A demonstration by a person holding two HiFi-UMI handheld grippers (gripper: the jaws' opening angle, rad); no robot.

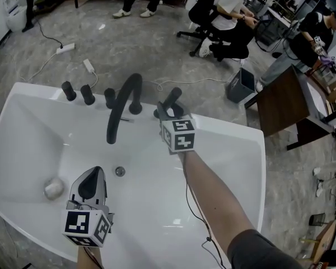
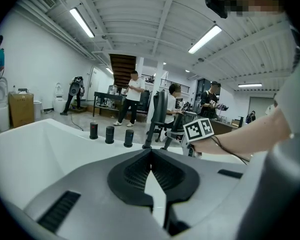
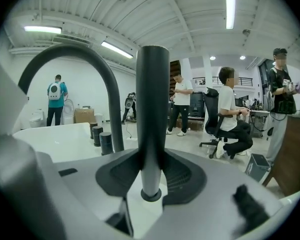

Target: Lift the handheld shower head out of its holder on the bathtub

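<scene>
1. Head view: the black, rod-shaped handheld shower head point(image 1: 172, 97) stands tilted in its holder on the far rim of the glossy white bathtub point(image 1: 235, 150). The right claw point(image 1: 169, 112) meets it from the near side, with a jaw on either side of the lower shaft. The left claw point(image 1: 91, 186) hangs well apart from it over the basin, with the round metal drain point(image 1: 120, 171) just to its right. On the rim there is one black arched spout point(image 1: 120, 102), just beside the shower head on its left. Three short black cylindrical knobs point(image 1: 88, 94) stand in a row further left. Beyond the rim, the grey marbled floor point(image 1: 157, 43) lies open behind the shower head.

2. Left gripper view: the left claw point(image 2: 150, 154) has its jaws together at the tips, with nothing between them. Past them stand the three knobs point(image 2: 109, 134), and the right claw's marker cube point(image 2: 198, 130) is off to the right.

3. Right gripper view: the shower head point(image 3: 152, 109) rises straight up between the jaws of the right claw point(image 3: 151, 156). The ribbed pads press on both sides of it, so the claw is clamped on the shaft. The spout point(image 3: 90, 69) arches just left of it without touching, and the three knobs point(image 3: 106, 143) stand behind. Above the shower head's flat top the room is open up to the ceiling.
</scene>
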